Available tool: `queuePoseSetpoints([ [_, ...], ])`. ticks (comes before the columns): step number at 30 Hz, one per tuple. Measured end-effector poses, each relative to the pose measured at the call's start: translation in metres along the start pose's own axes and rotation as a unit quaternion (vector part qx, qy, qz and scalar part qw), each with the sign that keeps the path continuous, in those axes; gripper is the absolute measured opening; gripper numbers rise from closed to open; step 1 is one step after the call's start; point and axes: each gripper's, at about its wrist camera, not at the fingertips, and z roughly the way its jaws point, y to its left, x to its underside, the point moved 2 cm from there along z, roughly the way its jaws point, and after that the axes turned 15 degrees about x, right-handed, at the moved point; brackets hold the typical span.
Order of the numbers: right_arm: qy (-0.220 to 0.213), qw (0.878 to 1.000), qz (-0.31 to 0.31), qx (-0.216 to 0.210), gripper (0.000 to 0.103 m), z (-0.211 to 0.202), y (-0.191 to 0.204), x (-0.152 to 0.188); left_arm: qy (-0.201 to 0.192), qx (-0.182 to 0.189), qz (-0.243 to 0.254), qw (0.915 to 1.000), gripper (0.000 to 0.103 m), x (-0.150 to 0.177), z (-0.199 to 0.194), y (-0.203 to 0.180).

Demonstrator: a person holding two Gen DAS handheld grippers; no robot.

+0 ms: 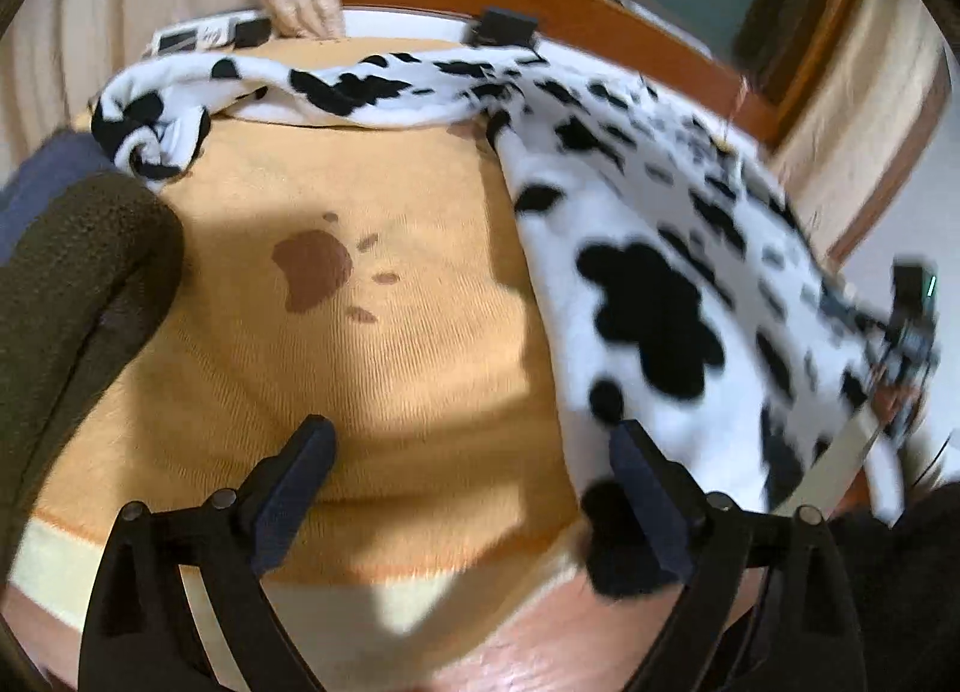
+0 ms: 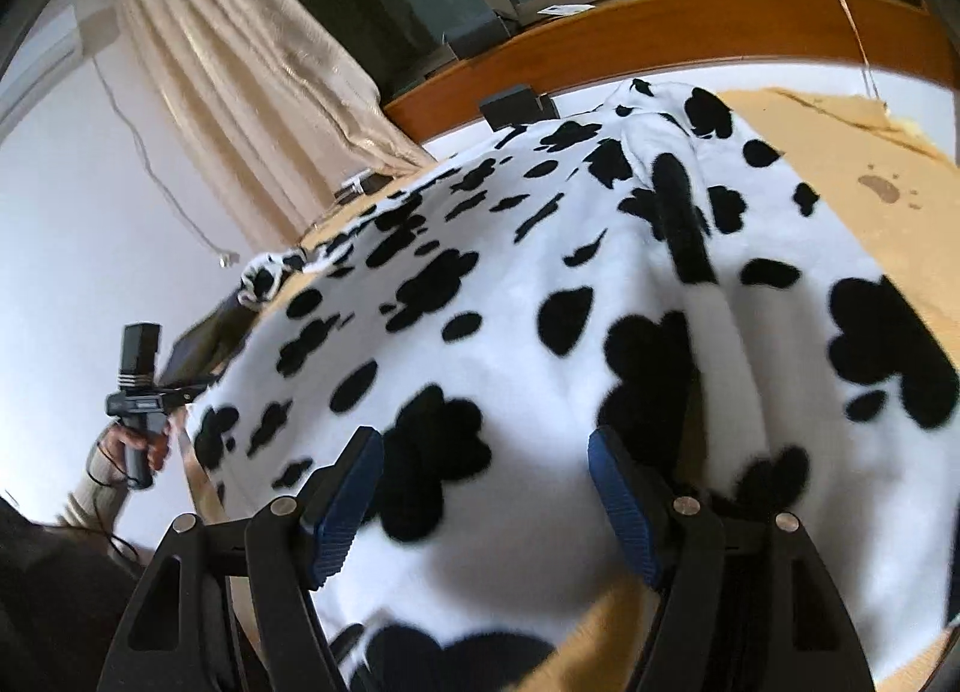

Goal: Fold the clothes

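A dark green garment (image 1: 72, 284) lies at the far left on the tan blanket (image 1: 336, 344). The left hand-held gripper (image 1: 474, 488) hovers over that blanket, jaws spread, holding nothing. Rightward, the cow-print fleece (image 2: 510, 296) drapes across the blanket, and the right hand-held gripper (image 2: 486, 494) stands wide open just above it.

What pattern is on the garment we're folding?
White with black cow-style blotches on the fleece garment; clearest in the right wrist view.
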Motion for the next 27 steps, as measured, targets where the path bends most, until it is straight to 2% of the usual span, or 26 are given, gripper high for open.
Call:
queuePoseSetpoints([
  [3,0.006,1.0,-0.029,-0.003,0.073,-0.005,-0.003,0.008,0.022,-0.008,0.029,0.9993,0.094,0.013,-0.004,-0.006],
  [8,0.025,0.997,-0.069,-0.022,0.073,-0.012,-0.017,0.017,0.057,0.014,0.072,0.9957,0.094,0.031,-0.022,-0.006],
  [10,0.037,0.996,-0.082,-0.024,0.073,-0.013,-0.021,0.02,0.074,-0.004,0.107,0.9915,0.094,0.039,-0.024,-0.009],
  [12,0.042,0.994,-0.096,-0.019,0.073,-0.013,-0.022,0.022,0.076,-0.011,0.126,0.989,0.096,0.042,-0.023,-0.011],
  [14,0.044,0.993,-0.103,-0.019,0.073,-0.012,-0.022,0.021,0.07,0.005,0.114,0.9909,0.096,0.036,-0.022,-0.009],
  [17,0.046,0.994,-0.094,-0.017,0.073,-0.012,-0.023,0.02,0.062,0.053,0.084,0.9931,0.097,0.021,-0.025,-0.012],
  [20,0.055,0.997,-0.058,0.002,0.073,-0.018,-0.021,0.019,0.029,0.098,0.077,0.9918,0.098,0.001,-0.036,-0.029],
  [21,0.054,0.998,-0.044,0.001,0.073,-0.023,-0.019,0.019,0.017,0.107,0.077,0.9911,0.103,-0.006,-0.039,-0.034],
  [23,0.041,0.998,-0.037,-0.006,0.073,-0.035,-0.01,0.019,0.003,0.129,0.065,0.9896,0.103,-0.023,-0.037,-0.042],
  [27,0.028,0.999,-0.035,-0.011,0.073,-0.049,0.008,0.025,0.014,0.16,-0.005,0.9871,0.103,-0.045,-0.009,-0.035],
])
